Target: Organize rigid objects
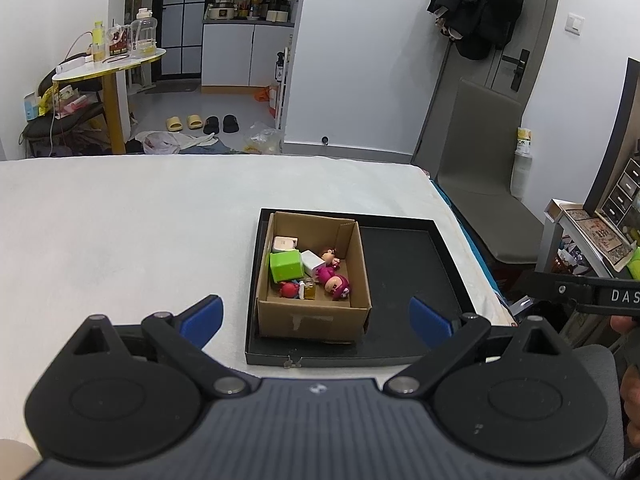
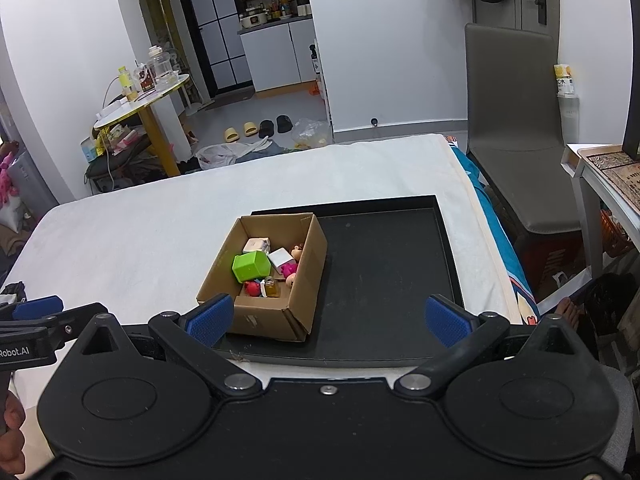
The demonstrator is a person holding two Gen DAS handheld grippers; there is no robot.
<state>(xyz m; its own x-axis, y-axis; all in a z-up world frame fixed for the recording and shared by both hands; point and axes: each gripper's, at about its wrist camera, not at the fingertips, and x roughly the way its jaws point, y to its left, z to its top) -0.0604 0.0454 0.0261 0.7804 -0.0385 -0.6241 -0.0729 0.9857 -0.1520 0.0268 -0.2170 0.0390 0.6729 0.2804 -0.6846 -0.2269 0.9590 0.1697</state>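
A cardboard box (image 1: 316, 322) (image 2: 260, 320) stands in the left half of a black tray (image 1: 404, 272) (image 2: 384, 272) on the white bed. Inside lie a green cube (image 1: 285, 265) (image 2: 250, 266), a white block (image 1: 312, 261) (image 2: 280, 257), a pink figurine (image 1: 336, 285) (image 2: 289, 269), a red toy (image 1: 287, 290) (image 2: 252, 288), a small amber bottle (image 1: 309, 290) (image 2: 271, 287) and a pale charger (image 1: 284, 244) (image 2: 256, 245). My left gripper (image 1: 316, 318) hangs open just short of the box, nothing between its blue pads. My right gripper (image 2: 328, 320) is open too, over the tray's near edge.
The white bed (image 1: 120, 232) (image 2: 140, 232) stretches left of the tray. A grey chair (image 1: 476, 160) (image 2: 512, 140) stands past the bed's right side, a side table (image 2: 600, 176) beyond it. A round table (image 1: 108, 66) with bottles, slippers and bags sit on the floor behind.
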